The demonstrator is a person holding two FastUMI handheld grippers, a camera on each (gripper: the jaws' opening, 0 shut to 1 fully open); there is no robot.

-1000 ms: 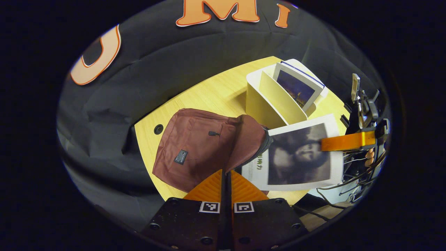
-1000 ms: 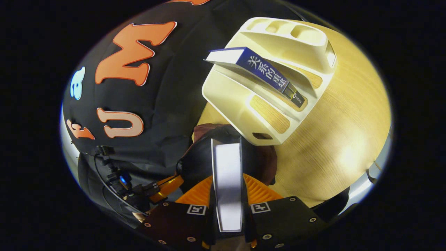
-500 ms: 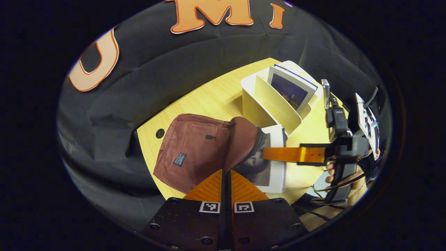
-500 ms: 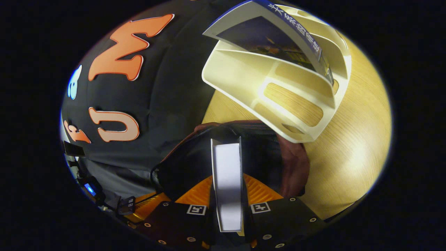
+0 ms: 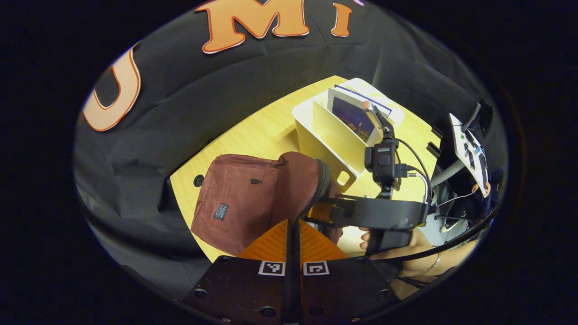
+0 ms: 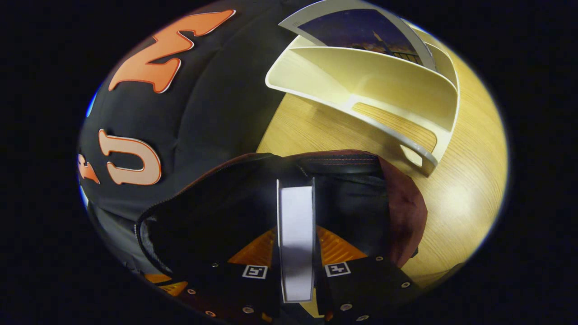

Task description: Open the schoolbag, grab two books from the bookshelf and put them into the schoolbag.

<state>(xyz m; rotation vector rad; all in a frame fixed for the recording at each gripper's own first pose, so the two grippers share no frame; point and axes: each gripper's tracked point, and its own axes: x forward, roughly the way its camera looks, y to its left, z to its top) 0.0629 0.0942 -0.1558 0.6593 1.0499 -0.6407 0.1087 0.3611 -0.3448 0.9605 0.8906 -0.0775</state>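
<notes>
In the left gripper view the right tongs (image 5: 323,212) reach into the schoolbag (image 5: 253,201) mouth, so their tips are hidden behind the raised flap. In the right gripper view only the page edge of the held book (image 6: 295,234) shows, its cover unseen. The bookshelf (image 6: 384,97) and the second book (image 6: 356,34) standing in it are cut off at the top.

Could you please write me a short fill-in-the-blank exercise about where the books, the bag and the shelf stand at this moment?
1. The right hand-held gripper holds a ____ between its fingers.
2. That gripper reaches into the open ____.
3. One book stands in the cream ____ at the back.
4. Bag and shelf rest on a wooden ____.

Missing words: book; schoolbag; bookshelf; table
</notes>
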